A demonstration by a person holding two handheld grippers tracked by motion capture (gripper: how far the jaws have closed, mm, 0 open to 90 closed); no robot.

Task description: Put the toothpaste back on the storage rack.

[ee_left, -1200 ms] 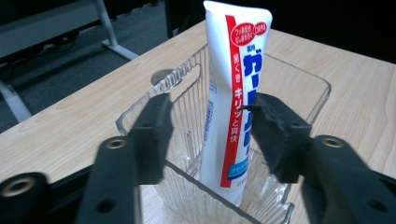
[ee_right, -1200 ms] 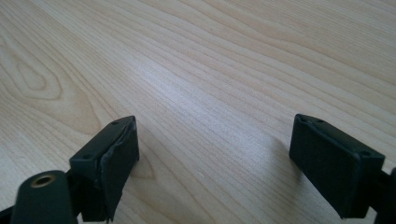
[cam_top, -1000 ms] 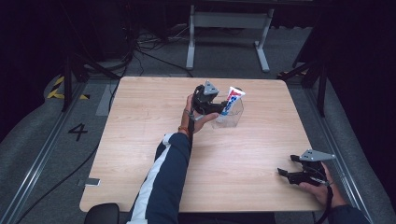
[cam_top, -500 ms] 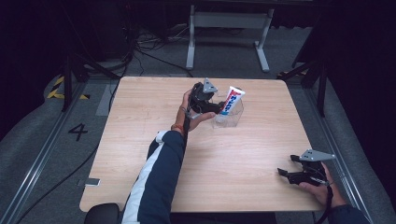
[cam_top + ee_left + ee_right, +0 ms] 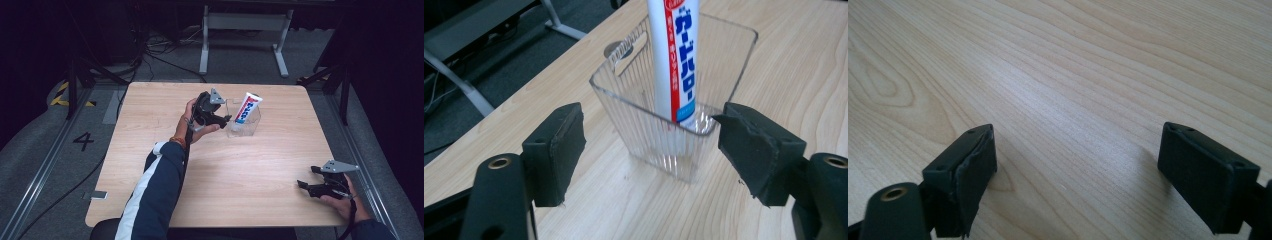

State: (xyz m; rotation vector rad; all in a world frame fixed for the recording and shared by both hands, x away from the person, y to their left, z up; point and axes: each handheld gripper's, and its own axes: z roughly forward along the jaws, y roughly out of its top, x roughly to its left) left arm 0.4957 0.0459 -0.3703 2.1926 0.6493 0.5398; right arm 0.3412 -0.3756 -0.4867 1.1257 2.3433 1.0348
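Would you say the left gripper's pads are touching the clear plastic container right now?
Apart. In the left gripper view, both pads stand off the clear container, with bare table visible between them.

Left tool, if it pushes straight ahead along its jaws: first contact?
Probably the clear ribbed container holding the toothpaste tube, dead ahead of the left tool; its jaws, just opening, hold nothing.

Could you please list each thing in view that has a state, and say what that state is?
White toothpaste tube with blue and red print: upright, leaning in the container.
Clear ribbed plastic container: upright on the table, untouched.
Left hand-held gripper: open, jaws just opened, nothing gripped.
Right hand-held gripper: open, empty, low over the table.
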